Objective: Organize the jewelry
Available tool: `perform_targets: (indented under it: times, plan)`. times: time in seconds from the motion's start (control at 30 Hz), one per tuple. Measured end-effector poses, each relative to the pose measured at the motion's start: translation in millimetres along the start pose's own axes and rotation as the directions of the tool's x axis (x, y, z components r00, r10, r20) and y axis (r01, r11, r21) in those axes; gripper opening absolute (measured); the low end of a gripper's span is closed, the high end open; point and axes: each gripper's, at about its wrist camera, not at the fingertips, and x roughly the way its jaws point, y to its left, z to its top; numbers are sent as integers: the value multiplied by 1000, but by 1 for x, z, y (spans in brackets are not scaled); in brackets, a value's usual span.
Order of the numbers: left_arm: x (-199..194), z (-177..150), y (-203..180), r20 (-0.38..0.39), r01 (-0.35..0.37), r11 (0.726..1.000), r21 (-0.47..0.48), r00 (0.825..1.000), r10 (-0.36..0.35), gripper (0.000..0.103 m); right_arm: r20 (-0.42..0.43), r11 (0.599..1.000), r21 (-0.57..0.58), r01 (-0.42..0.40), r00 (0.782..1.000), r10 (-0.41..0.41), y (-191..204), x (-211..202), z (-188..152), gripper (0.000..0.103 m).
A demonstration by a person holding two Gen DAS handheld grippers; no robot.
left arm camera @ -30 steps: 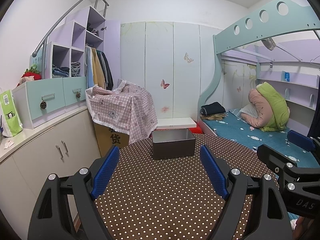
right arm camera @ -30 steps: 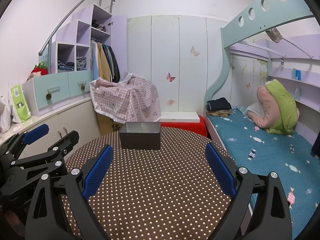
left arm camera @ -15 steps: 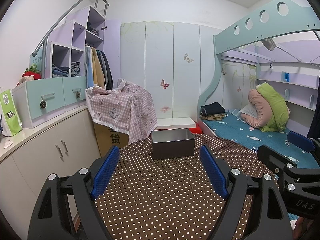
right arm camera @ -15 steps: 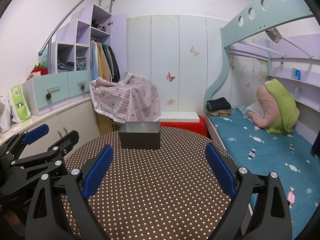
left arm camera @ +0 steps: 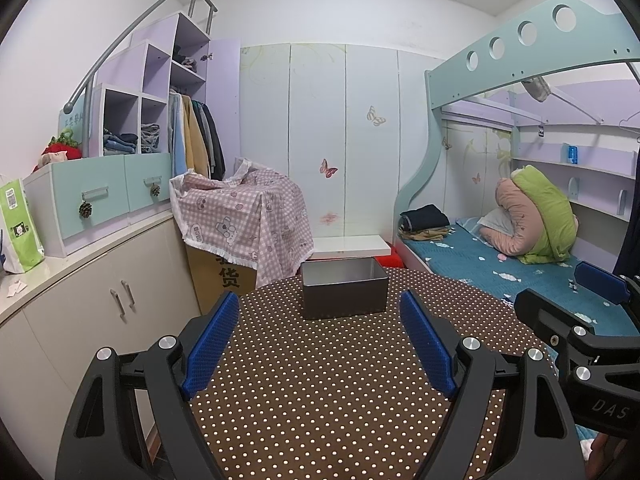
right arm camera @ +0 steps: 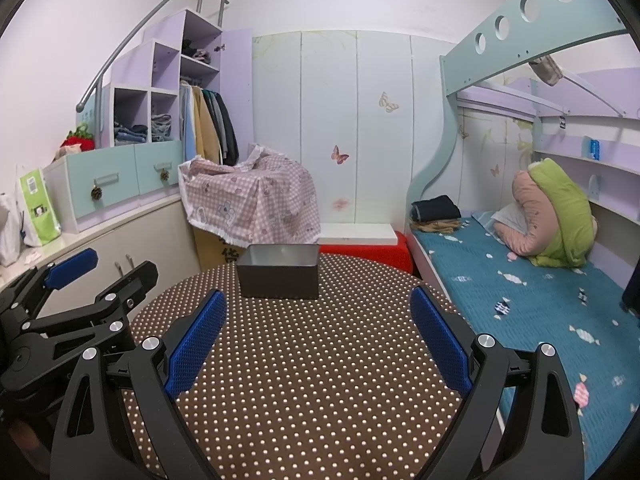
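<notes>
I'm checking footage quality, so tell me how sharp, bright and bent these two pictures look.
Left wrist view: even indoor light, no glare, sharp on the metal box and dotted tablecloth; straight lines bow strongly, corners black. Right wrist view: same soft light, box crisp, bed frame curved by the fisheye.

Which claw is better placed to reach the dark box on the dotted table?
Neither clearly, perhaps left. Both the left claw and right claw are open, empty, facing the dark box.

Tabletop (left arm camera: 320,400): brown, white polka dots
Box (left arm camera: 344,294): dark grey
Draped cloth (left arm camera: 244,216): pink-white check
Bed sheet (right arm camera: 532,304): teal
</notes>
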Motion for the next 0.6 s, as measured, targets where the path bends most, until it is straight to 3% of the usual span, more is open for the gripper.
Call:
perform_targets:
  times: [0.6]
  plan:
    - [-2,1,-5,5,0,1000,2,1000,0,80,0,1000,0,-1,1000,1,-1,-1,-2,90]
